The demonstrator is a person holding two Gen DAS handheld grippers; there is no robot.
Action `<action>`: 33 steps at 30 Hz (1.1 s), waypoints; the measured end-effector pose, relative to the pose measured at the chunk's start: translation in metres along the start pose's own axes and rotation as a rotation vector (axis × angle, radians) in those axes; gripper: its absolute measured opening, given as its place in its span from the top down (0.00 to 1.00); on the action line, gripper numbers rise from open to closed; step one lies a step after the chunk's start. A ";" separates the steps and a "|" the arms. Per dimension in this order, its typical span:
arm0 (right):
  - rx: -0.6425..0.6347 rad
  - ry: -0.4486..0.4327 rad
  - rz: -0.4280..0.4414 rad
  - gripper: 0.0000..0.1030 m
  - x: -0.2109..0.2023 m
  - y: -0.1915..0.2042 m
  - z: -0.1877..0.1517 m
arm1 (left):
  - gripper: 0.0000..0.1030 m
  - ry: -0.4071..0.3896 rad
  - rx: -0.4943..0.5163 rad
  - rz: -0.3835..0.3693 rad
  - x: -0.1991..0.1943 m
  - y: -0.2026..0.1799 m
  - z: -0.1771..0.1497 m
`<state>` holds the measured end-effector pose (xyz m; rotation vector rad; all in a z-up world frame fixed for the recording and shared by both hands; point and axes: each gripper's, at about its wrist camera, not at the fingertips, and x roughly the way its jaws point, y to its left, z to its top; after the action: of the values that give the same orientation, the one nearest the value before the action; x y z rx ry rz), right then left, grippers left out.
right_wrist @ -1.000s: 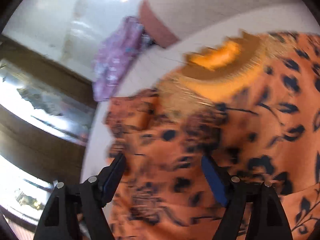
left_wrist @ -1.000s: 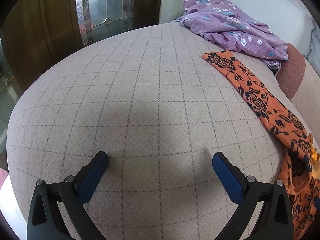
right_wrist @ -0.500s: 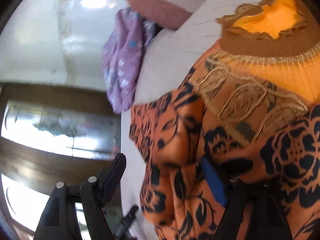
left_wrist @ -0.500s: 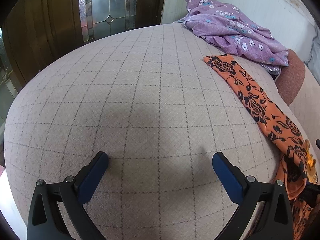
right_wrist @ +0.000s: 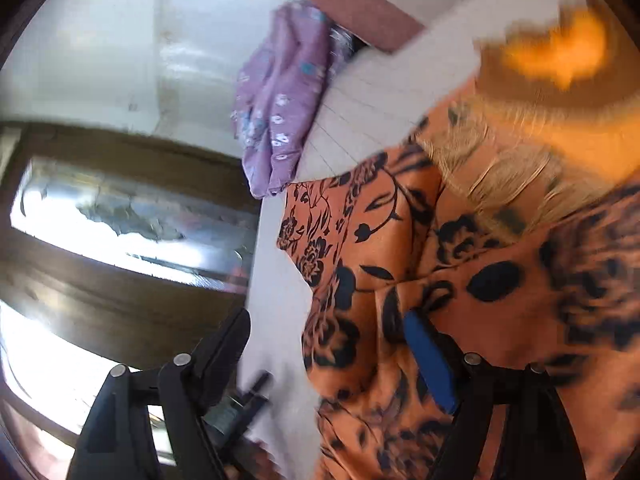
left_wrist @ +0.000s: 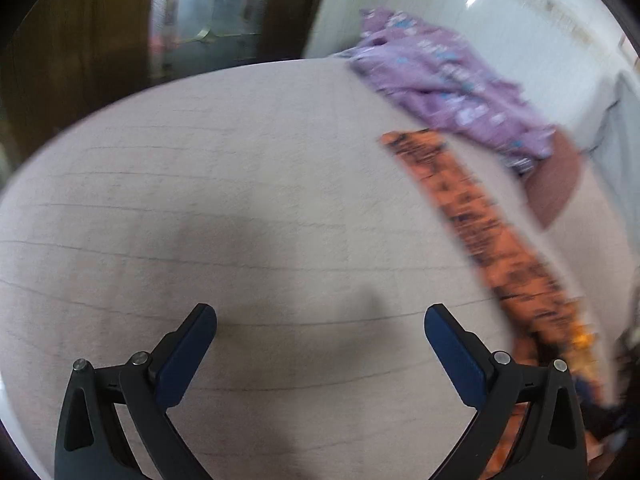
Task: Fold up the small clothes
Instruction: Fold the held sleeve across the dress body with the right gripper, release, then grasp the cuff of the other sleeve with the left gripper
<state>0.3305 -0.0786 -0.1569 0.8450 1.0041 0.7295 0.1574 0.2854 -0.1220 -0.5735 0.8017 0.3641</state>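
1. L gripper [left_wrist: 320, 322]: jaws spread wide, nothing between them, only bare checked bed cover [left_wrist: 224, 200] underneath. Same wide gap as 1 s ago.
2. R gripper [right_wrist: 328, 340]: jaws apart too, not clamped. The blue-padded finger [right_wrist: 430, 360] lies against the orange floral garment [right_wrist: 460, 280]; the other finger is over the cover, off the cloth edge. Prob. no real grip, though blur makes contact hard to judge.
3. Change: L view went from sharp 0.5 s ago to smeared, so the L tool is swinging, apparently toward the garment side. In R view the sleeve end has come into plainer sight vs 0.5 s ago.
4. Meaning: folding not begun; both tools seem to be closing in for a first hold.
5. Garment [left_wrist: 492, 224] lies as a long strip to the right of the L tool, one end near the purple floral cloth [left_wrist: 448, 76], which sits bunched by the wall.
6. Pose: L tool low, aimed forward across the bed; R tool rolled steeply, looking along the garment.
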 end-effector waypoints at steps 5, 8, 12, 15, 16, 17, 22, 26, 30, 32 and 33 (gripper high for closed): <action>-0.163 -0.049 -0.098 0.21 -0.064 -0.022 -0.032 | 0.00 0.048 0.016 -0.280 0.013 -0.034 0.032; -0.120 -0.057 -0.089 0.22 -0.077 -0.052 -0.044 | 0.00 0.154 -0.068 -0.430 0.051 -0.054 0.063; -0.235 -0.105 -0.070 0.22 -0.084 -0.053 -0.061 | 0.07 0.211 -0.117 -0.458 0.096 -0.074 0.098; -0.227 -0.111 -0.041 0.22 -0.086 -0.058 -0.060 | 0.13 0.242 -0.152 -0.387 0.126 -0.073 0.114; -0.215 -0.119 -0.016 0.22 -0.086 -0.062 -0.059 | 0.21 0.248 -0.161 -0.369 0.133 -0.072 0.117; -0.213 -0.125 -0.005 0.22 -0.085 -0.063 -0.060 | 0.23 0.264 -0.166 -0.356 0.141 -0.071 0.119; -0.222 -0.133 0.006 0.22 -0.084 -0.065 -0.062 | 0.32 0.248 -0.150 -0.311 0.152 -0.076 0.126; -0.220 -0.141 0.019 0.22 -0.087 -0.068 -0.063 | 0.94 0.237 -0.100 -0.138 0.164 -0.079 0.132; -0.218 -0.140 0.019 0.22 -0.087 -0.068 -0.063 | 0.96 0.159 -0.039 -0.084 0.141 -0.082 0.136; -0.219 -0.140 0.017 0.22 -0.088 -0.067 -0.063 | 0.96 0.033 0.090 -0.077 0.097 -0.105 0.142; -0.218 -0.141 0.016 0.22 -0.088 -0.067 -0.063 | 0.96 -0.012 0.127 -0.081 0.079 -0.113 0.144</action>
<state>0.2491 -0.1681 -0.1969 0.7053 0.7770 0.7673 0.3475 0.2909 -0.0632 -0.4829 0.7811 0.2400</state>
